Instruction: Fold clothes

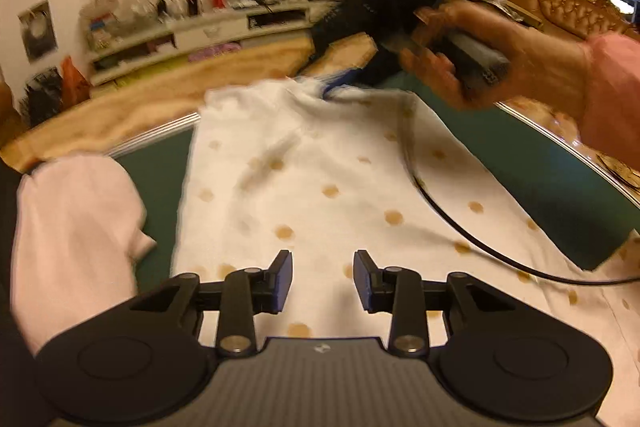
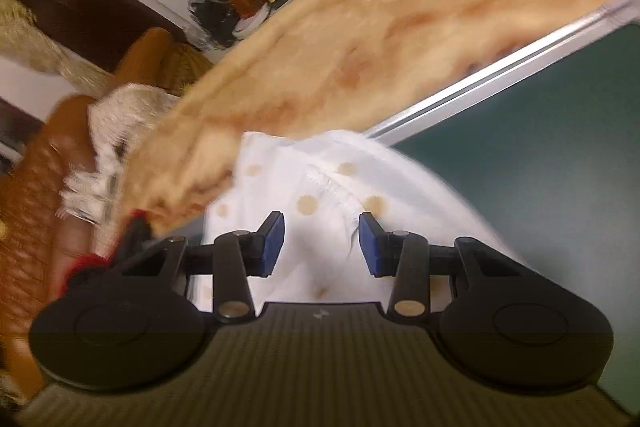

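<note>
On green felt, soft white dotted cloth (rumpled collar end)

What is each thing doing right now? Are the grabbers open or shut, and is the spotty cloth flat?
Left gripper: open, holding nothing, over the cloth.
Right gripper: open, holding nothing, at the cloth's far edge.
Spotty white garment: spread on the green table, far edge rumpled.
Pink garment: lying crumpled beside it.

My two wrist cameras angled down, close over the spotted garment, apparently their only shared ground.
</note>
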Available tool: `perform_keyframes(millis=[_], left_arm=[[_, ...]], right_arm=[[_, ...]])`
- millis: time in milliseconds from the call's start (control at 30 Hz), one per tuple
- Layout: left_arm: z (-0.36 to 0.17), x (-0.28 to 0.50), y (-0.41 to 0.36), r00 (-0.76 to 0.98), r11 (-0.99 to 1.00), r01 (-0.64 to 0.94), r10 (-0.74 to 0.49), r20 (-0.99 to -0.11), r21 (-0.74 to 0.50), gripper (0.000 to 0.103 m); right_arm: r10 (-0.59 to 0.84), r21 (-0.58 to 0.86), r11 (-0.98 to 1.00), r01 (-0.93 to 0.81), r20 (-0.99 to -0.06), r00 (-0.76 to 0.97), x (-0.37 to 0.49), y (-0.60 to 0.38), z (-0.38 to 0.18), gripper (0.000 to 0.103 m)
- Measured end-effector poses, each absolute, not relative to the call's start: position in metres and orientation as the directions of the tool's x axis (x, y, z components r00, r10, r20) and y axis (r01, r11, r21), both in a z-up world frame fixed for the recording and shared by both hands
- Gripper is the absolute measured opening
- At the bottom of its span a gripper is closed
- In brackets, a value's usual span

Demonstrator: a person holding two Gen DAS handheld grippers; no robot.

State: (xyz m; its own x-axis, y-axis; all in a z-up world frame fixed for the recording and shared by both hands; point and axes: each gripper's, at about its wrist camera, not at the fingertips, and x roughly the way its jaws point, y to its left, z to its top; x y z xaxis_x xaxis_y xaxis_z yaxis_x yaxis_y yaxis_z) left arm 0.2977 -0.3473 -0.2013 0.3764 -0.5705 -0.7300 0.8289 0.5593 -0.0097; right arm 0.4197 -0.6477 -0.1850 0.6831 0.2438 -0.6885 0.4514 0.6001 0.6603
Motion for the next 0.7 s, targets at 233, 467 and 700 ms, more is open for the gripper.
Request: perform_keyframes(millis=[233, 467, 700], left_arm=[[-0.21, 0.3, -0.347, 0.422, 0.611, 0.792, -0.524, -0.74, 0.018, 0.04], [-0.205, 0.321, -0.346, 0.425, 0.635, 0.772, -0.543, -0.725, -0.023, 0.041], [-0.207, 0.34, -0.367, 0.449, 0.661, 0.75, -0.52, -0.726, -0.01, 0.041]], right_arm=[[0.354, 0.865, 0.464, 0.19, -0.377, 0.856, 0.448, -0.646, -0.169, 0.048], [0.351, 0.743, 0.627, 0.235, -0.539, 0.766, 0.407, -0.644, -0.168, 0.051], [0.435, 0.729, 0.599, 0.332, -0.644, 0.629, 0.409, -0.617, -0.187, 0.051]])
